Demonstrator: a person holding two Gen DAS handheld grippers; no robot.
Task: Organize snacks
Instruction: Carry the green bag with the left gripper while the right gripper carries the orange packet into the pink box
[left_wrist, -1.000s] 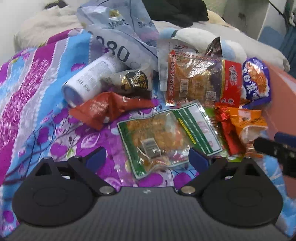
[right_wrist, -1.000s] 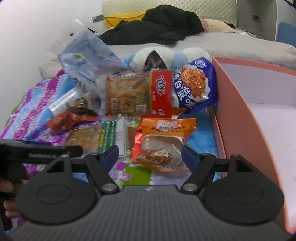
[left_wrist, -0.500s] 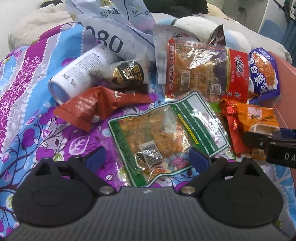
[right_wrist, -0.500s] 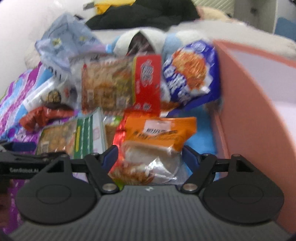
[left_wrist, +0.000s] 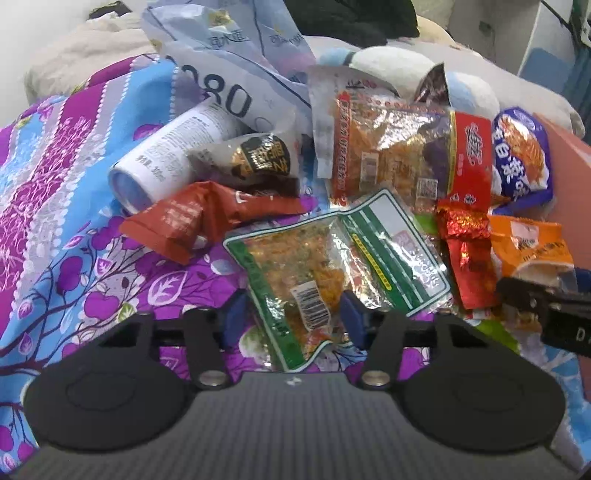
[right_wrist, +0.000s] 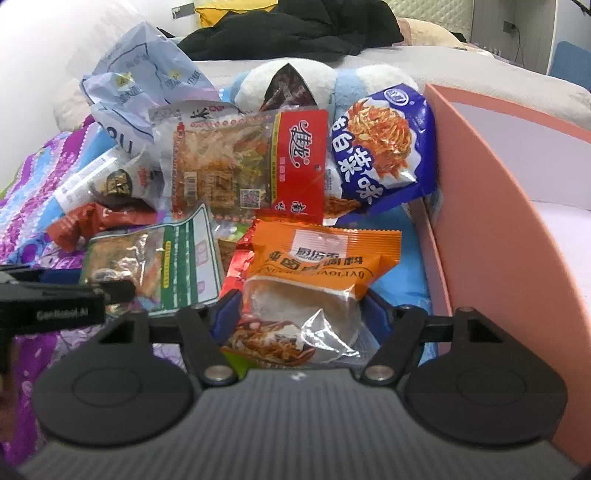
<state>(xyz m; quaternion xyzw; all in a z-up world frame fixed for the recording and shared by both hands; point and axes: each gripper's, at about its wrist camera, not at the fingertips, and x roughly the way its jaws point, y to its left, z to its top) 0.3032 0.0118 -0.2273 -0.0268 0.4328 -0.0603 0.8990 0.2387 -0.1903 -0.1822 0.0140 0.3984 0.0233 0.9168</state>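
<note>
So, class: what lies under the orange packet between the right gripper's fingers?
Under the orange packet, a red foil wrapper sticks out at its left edge, on blue bedsheet. How far the wrapper runs beneath is hidden.

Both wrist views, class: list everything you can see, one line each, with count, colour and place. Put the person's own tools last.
green-edged packet: one, clear and green, front centre
orange packet: one, orange, beside the box
red foil packet: one, red, between those two
red-and-clear packet: one, behind them
blue bag: one, against the box
brown wrapper: one, left
white bottle: one, lying, left rear
pink box: one, right
floral sheet: one, purple-blue, underneath
left tongs: black, just closing on the green-edged packet
right tongs: black, just closing on the orange packet
</note>
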